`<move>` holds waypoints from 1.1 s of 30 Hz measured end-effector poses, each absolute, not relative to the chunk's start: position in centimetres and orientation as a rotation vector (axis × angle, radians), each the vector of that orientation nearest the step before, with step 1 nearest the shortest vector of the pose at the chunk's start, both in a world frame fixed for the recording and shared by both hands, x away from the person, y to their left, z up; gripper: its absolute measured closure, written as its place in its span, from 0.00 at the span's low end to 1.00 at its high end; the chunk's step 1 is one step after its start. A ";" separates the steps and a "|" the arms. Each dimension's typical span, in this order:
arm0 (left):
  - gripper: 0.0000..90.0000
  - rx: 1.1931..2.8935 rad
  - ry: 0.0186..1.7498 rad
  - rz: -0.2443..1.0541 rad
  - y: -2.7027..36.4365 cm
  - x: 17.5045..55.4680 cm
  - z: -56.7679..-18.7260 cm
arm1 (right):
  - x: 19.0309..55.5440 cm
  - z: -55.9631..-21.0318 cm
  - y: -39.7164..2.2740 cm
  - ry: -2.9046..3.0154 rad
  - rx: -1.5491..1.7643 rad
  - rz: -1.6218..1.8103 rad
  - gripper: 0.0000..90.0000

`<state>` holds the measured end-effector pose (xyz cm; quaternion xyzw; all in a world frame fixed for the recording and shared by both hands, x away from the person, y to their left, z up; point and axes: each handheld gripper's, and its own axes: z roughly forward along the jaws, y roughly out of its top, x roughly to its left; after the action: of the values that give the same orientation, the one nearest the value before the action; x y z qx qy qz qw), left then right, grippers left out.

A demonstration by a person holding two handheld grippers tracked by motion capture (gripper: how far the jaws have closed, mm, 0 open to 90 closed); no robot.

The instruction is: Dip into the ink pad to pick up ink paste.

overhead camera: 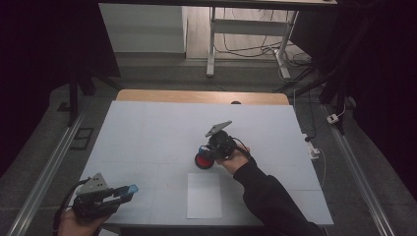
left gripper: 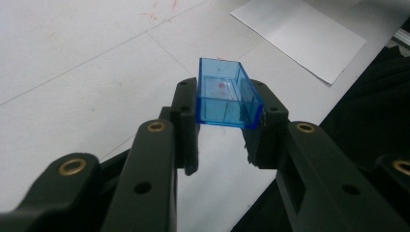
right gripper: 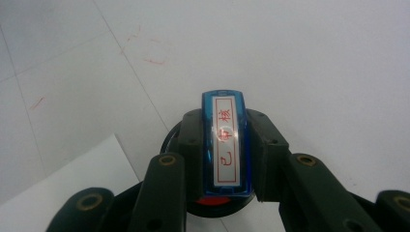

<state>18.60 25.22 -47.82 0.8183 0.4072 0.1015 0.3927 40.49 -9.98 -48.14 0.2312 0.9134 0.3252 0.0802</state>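
**A:** What is each hand holding?

**B:** The left gripper [left gripper: 223, 133] pinches a clear blue stamp cap [left gripper: 226, 94] between its jaws, open end up, low at the near left corner of the white table [overhead camera: 147, 132]. The right gripper [right gripper: 223, 145] clamps the blue stamp [right gripper: 225, 142] by its sides; its labelled top, with red characters, faces the camera on that gripper.

**B:** In the high view the stamp [overhead camera: 206, 153] is pressed down into the round red ink pad [overhead camera: 203, 161], mid-table, just beyond the white sheet of paper [overhead camera: 204, 195].

**A:** So the step is inking?

**B:** That's my reading. To do it well, I'd keep the stamp square to the pad, so the whole face takes ink, and press straight down without rocking.

**A:** Any risk?

**B:** The pad is small and loose on the table; a sideways push could slide it. A straight lift should stop it from dragging along.

**A:** And then?

**B:** The paper lies close by. I'd carry the stamp over level and set it down flat near the sheet's middle. The cap can wait where it is, well apart from the pad.
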 end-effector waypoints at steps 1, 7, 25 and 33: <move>0.76 2.077 1.033 0.257 25.2 18.6 -47.8 | 40.4 -48.1 -10.0 2.731 0.691 0.975 0.79; 0.76 2.073 1.036 0.256 25.3 18.6 -47.8 | 40.1 -48.2 -10.1 2.702 0.682 0.989 0.79; 0.76 2.069 1.040 0.253 25.3 18.6 -47.8 | 39.4 -46.3 -10.6 2.668 0.664 1.056 0.79; 0.76 2.068 1.040 0.253 25.3 18.6 -47.8 | 39.3 -47.2 -10.1 2.710 0.640 1.011 0.79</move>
<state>18.61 25.31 -47.83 0.8157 0.4102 0.0997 0.3955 39.30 -10.07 -47.17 0.2152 0.9111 0.3400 0.0896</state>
